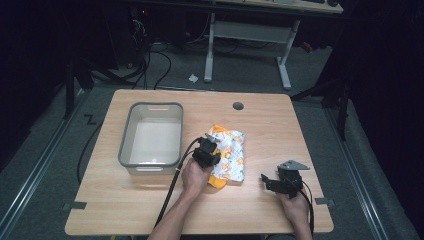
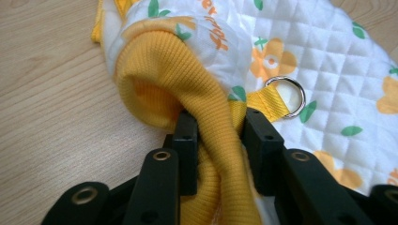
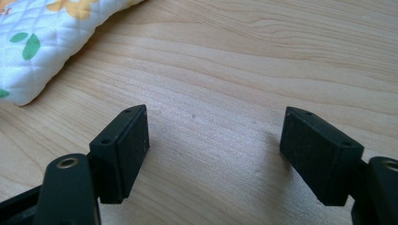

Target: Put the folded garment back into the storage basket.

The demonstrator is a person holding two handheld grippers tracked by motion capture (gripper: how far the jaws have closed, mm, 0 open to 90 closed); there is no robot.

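L tool clamped on garment's yellow cuff; R tool wide open above table.

On the table I see a bin at the left and a quilted garment just right of it, near the middle. My left gripper sits between them, at the garment's left edge, its jaws closed on the ribbed cuff. A metal ring lies on the garment right of the cuff. My right gripper is well to the right and nearer, over bare table, apart from the garment.
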